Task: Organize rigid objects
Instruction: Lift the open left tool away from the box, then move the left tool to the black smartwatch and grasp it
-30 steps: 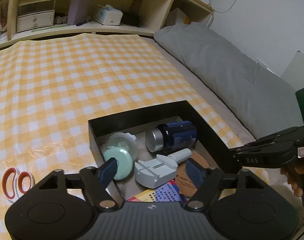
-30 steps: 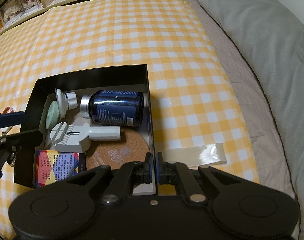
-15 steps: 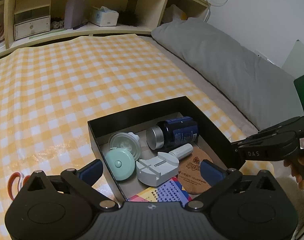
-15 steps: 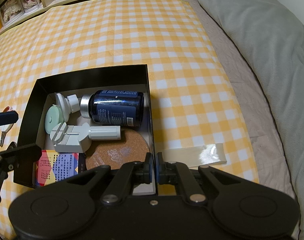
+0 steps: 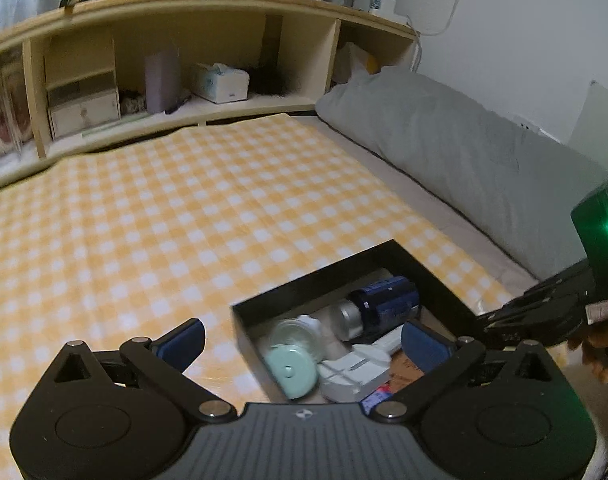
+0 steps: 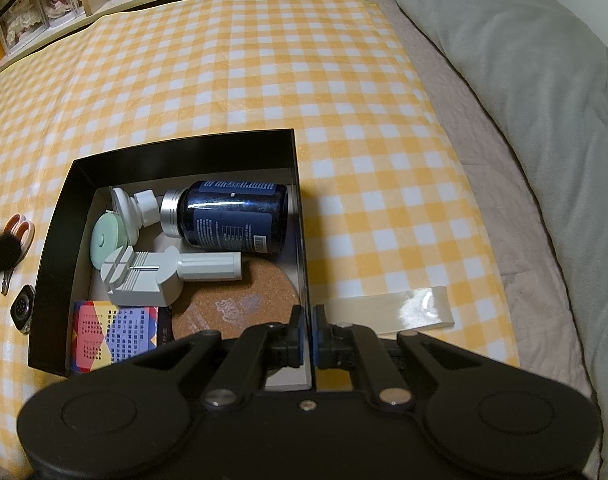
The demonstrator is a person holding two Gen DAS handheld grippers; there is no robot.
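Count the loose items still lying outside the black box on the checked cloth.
2, both left of the black box in the right wrist view: orange-handled scissors by its left wall, and a small dark round-faced gadget nearer its front corner. The left gripper's blurred shape may hide more there.

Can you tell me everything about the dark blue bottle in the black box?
The dark blue bottle looks like glossy glass or plastic, with a silver screw cap, shut, and a label of pale small print. It lies on its side at the far end of the black box, cap toward the white funnel-shaped piece, base by the right wall. No gripper touches it.
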